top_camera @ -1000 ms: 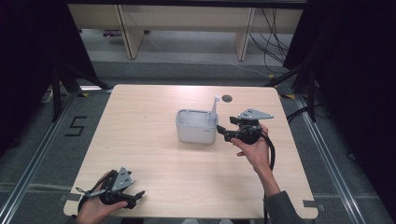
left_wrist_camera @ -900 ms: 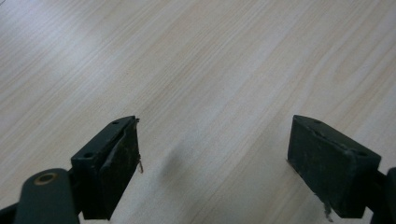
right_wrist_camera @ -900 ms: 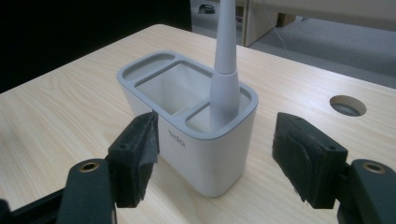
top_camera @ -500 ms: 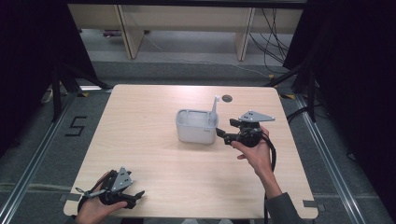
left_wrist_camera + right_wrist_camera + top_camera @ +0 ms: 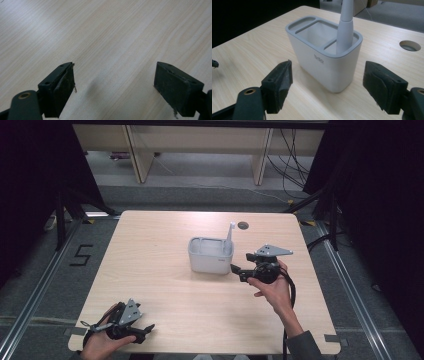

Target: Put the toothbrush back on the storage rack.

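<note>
As its jaws widened, right gripper (image 5: pixel 235 270) backed off holder (image 5: pixel 210 255), toothbrush (image 5: pixel 230 232) inside.

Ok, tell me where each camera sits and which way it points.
High view: above the person's side, looking forward and down on the table; both forearms, the left tool and the right tool show.
Left gripper view: rides the left tool, facing bare tabletop between its open jaws.
Right gripper view: rides the right tool, facing the holder and the brush handle standing in it.
High and right gripper views share the holder.
</note>
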